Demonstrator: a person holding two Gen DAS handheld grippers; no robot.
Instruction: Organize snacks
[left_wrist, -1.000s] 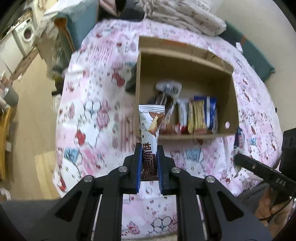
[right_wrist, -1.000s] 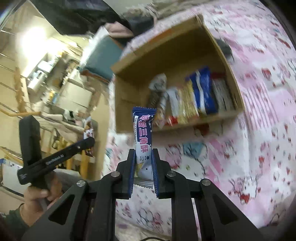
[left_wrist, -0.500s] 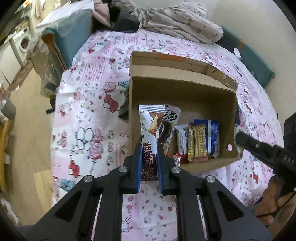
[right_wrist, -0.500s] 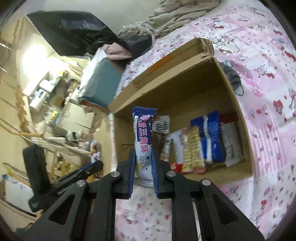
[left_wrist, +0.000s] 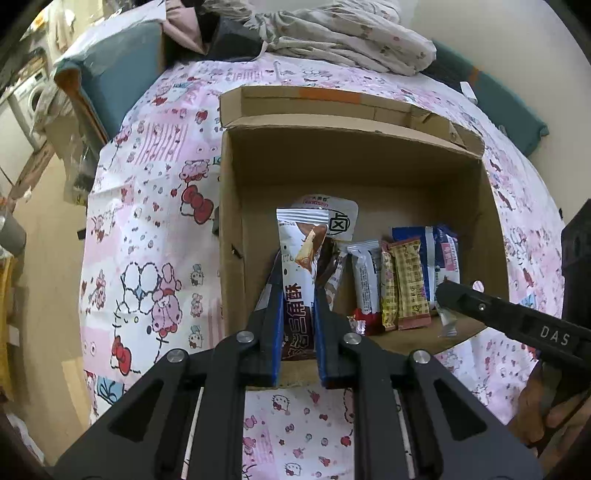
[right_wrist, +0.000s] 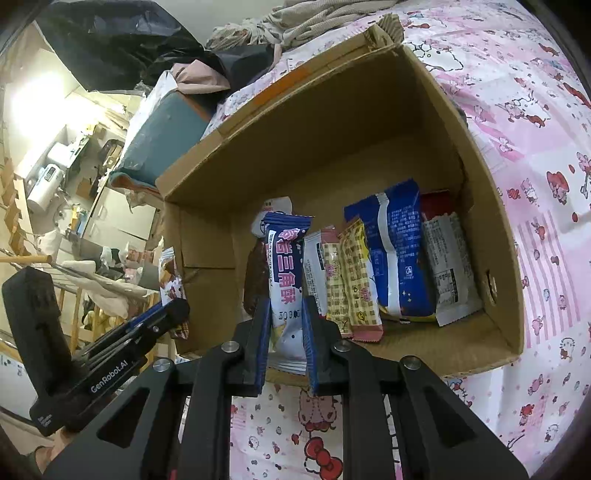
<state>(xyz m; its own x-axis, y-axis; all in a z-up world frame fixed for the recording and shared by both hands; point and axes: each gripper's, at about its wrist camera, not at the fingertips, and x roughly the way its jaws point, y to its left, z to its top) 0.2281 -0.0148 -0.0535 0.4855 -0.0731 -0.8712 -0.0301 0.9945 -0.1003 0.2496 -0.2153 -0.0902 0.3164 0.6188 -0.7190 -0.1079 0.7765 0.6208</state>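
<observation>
An open cardboard box (left_wrist: 487, 206) (right_wrist: 491, 206) lies on a pink patterned bedspread (left_wrist: 147, 206). Several snack packets stand in a row inside it, among them a yellow checked bar (left_wrist: 408, 280) (right_wrist: 356, 273) and a blue packet (right_wrist: 395, 251). My left gripper (left_wrist: 297, 295) is shut on a white and brown snack packet (left_wrist: 301, 258), held upright over the box's near left part. My right gripper (right_wrist: 286, 306) is shut on a blue and white snack packet (right_wrist: 286, 266), held upright at the left end of the row.
Crumpled bedding (left_wrist: 343, 29) and a teal cushion (left_wrist: 118, 74) lie beyond the box. The bed's left edge drops to the floor (left_wrist: 40, 221). The other gripper shows at the right of the left wrist view (left_wrist: 517, 325) and at the left of the right wrist view (right_wrist: 110, 354).
Both grippers have moved forward and over the box with their packets still held. The box now fills more of each view and its inside shows from above.
</observation>
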